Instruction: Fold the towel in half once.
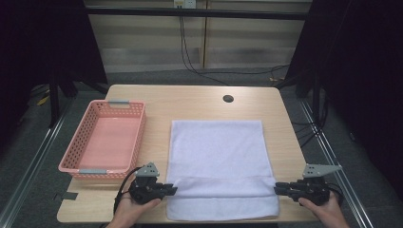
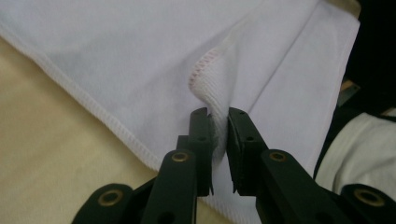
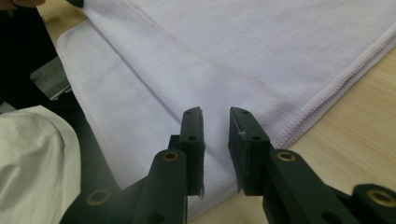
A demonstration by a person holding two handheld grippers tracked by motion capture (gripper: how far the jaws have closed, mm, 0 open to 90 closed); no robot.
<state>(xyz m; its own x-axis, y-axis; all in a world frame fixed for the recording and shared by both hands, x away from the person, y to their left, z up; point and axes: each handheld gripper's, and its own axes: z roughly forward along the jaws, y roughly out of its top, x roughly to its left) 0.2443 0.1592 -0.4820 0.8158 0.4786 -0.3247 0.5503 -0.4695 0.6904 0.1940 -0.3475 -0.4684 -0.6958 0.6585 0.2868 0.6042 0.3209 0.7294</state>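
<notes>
Towel [image 1: 219, 161] lies flat on tabletop [image 1: 199, 102] between both claws, fold edge running claw to claw: left claw [image 2: 218, 122] pinches a raised tuck of its hem, right claw [image 3: 215, 122] spread, towel edge just ahead and below, not gripped.

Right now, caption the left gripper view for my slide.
Left gripper pinching a raised fold of the white towel on the wooden table.
</notes>
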